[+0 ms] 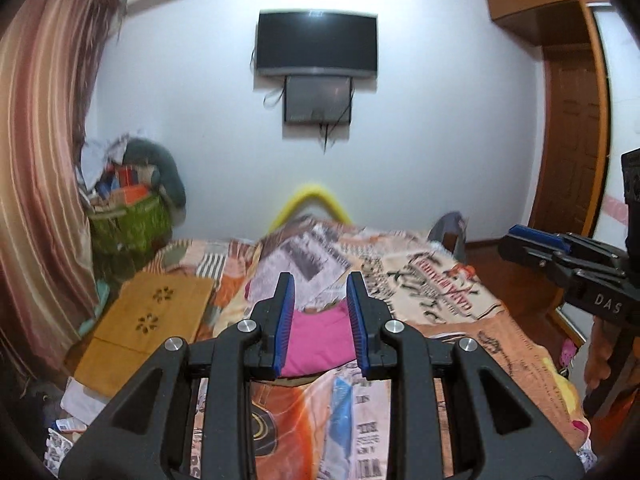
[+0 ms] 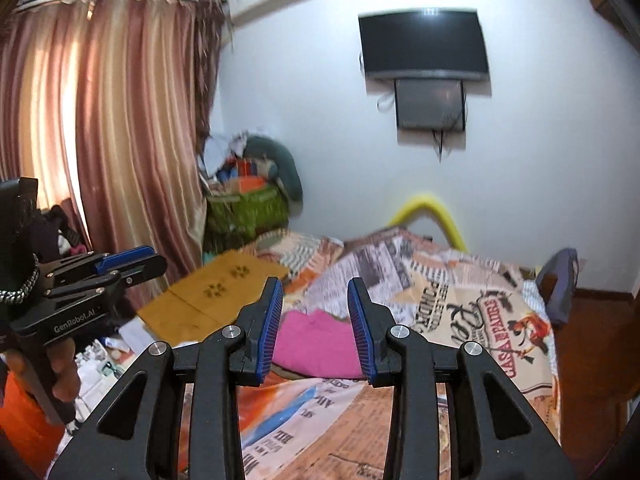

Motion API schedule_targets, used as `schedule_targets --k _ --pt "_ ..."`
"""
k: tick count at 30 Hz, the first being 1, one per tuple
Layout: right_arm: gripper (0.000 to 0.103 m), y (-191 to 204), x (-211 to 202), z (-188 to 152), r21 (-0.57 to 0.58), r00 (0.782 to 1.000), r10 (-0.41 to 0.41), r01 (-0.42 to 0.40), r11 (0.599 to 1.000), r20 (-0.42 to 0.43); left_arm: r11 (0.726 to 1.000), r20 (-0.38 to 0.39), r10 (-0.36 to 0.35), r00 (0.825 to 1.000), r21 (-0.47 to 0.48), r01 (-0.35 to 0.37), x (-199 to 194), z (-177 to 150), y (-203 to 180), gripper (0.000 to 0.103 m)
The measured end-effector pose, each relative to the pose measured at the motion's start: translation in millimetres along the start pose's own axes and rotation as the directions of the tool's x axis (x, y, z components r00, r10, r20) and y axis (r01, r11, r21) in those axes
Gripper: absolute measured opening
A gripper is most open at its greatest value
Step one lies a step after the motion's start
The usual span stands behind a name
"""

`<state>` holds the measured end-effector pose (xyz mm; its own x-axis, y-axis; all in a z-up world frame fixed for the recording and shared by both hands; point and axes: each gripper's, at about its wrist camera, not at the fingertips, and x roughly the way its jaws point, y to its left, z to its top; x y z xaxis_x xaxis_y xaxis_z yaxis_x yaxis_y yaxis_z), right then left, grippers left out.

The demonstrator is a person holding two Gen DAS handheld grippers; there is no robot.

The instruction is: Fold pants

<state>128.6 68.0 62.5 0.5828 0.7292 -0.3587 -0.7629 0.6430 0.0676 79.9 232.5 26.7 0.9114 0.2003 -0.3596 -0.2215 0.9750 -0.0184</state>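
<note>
Pink pants [image 1: 320, 340] lie in a flat bundle on the bed's printed sheet [image 1: 440, 280], far beyond the fingers. My left gripper [image 1: 320, 280] hovers above the bed, open, with nothing between its blue pads [image 1: 283, 320]. In the right wrist view the same pink pants [image 2: 316, 344] rest on the sheet [image 2: 460, 304], and my right gripper [image 2: 314, 284] is open and holds nothing. The right gripper [image 1: 532, 240] also shows at the right edge of the left wrist view. At the left edge of the right wrist view is the left gripper [image 2: 132, 260], held by a hand [image 2: 64, 372].
A wooden board [image 1: 152, 320] lies at the bed's left side. Behind it a green bag [image 1: 128, 224] full of things stands by the striped curtain [image 1: 44, 160]. A television [image 1: 316, 44] hangs on the far wall. A wooden door [image 1: 572, 168] is at the right.
</note>
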Motion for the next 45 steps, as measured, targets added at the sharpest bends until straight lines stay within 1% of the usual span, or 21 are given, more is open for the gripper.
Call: schedule_targets --k 4,8,9,11,12,13,15,17,18,19,21,22,23,26,27,28,30,36,45 --pt "0.031 13.9 -34.3 -8.1 -0.004 0.998 0.010 -0.010 1.000 0.067 1.000 0.063 -0.005 0.998 -0.002 0.005 -40.6 -9.1 -19.2 0.027" --pt "0.031 18.3 -52.1 -16.0 -0.009 0.995 0.007 -0.006 1.000 0.102 1.000 0.104 0.009 0.994 -0.006 -0.008 -66.1 -18.1 -31.4 0.028" --pt "0.031 18.3 -53.7 -17.3 -0.006 0.994 0.009 -0.009 1.000 0.106 1.000 0.118 0.013 0.993 -0.008 -0.012 -74.5 -19.6 -33.7 0.030" --pt "0.031 18.1 -57.5 -20.9 0.004 0.994 0.024 -0.025 1.000 0.107 1.000 0.133 0.000 0.991 -0.014 0.002 -84.5 -21.6 -37.9 0.046" --pt "0.036 18.1 -58.7 -22.7 0.008 0.994 0.026 -0.027 1.000 0.106 1.000 0.143 -0.005 0.990 -0.019 0.008 -89.4 -22.3 -39.5 0.049" --pt "0.044 18.4 -59.0 -24.0 0.011 0.994 0.024 -0.026 1.000 0.110 1.000 0.154 0.000 0.988 -0.020 0.003 -93.8 -22.8 -41.3 0.053" --pt "0.049 18.8 -59.8 -25.6 0.013 0.992 0.018 -0.020 1.000 0.122 1.000 0.169 0.002 0.986 -0.017 0.001 -100.5 -23.4 -44.4 0.059" --pt "0.053 19.6 -68.1 -28.3 0.018 0.991 0.018 -0.020 1.000 0.129 1.000 0.179 -0.002 0.984 -0.017 0.005 -105.8 -24.6 -46.4 0.072" --pt "0.060 18.8 -68.2 -27.9 0.023 0.990 0.019 -0.022 1.000 0.139 1.000 0.186 0.000 0.983 -0.017 0.004 -108.2 -25.8 -47.8 0.075" --pt "0.070 18.2 -69.7 -27.9 0.025 0.988 0.018 -0.022 0.999 0.150 1.000 0.191 0.002 0.982 -0.015 0.001 -110.3 -26.9 -49.1 0.079" --pt "0.081 17.6 -72.3 -28.2 0.030 0.985 0.004 -0.009 1.000 0.173 1.000 0.198 0.017 0.980 -0.006 -0.016 -113.6 -29.1 -53.1 0.083" --pt "0.084 17.9 -74.5 -29.6 0.032 0.984 -0.004 -0.002 1.000 0.179 1.000 0.199 0.018 0.980 -0.006 -0.017 -113.8 -30.0 -53.9 0.087" --pt "0.085 16.7 -74.4 -29.1 0.036 0.983 -0.012 0.005 0.999 0.182 1.000 0.201 0.018 0.979 -0.009 -0.016 -114.1 -30.9 -54.3 0.091" --pt "0.089 14.9 -74.6 -29.4 0.053 0.984 -0.016 0.006 0.999 0.177 0.999 0.210 0.025 0.977 -0.025 -0.020 -116.7 -33.5 -56.0 0.099" --pt "0.093 14.0 -74.2 -29.0 0.059 0.984 -0.019 0.008 0.998 0.178 0.999 0.212 0.027 0.977 -0.028 -0.022 -117.5 -33.8 -56.6 0.100" --pt "0.099 14.3 -77.1 -32.3 0.062 0.983 -0.023 0.012 0.998 0.181 0.999 0.214 0.028 0.976 -0.030 -0.022 -118.1 -34.6 -57.0 0.101" --pt "0.103 14.7 -78.9 -32.4 0.066 0.981 -0.036 0.024 0.998 0.192 0.999 0.215 0.024 0.976 -0.026 -0.019 -118.1 -35.8 -58.5 0.101" --pt "0.103 19.1 -83.5 -38.1 0.058 0.981 -0.045 0.035 0.998 0.187 1.000 0.204 0.023 0.979 -0.015 -0.020 -113.5 -38.5 -61.9 0.102" --pt "0.103 20.9 -85.0 -36.0 0.057 0.983 -0.052 0.042 0.997 0.176 1.000 0.186 0.021 0.982 -0.014 -0.019 -106.7 -37.9 -62.4 0.102"
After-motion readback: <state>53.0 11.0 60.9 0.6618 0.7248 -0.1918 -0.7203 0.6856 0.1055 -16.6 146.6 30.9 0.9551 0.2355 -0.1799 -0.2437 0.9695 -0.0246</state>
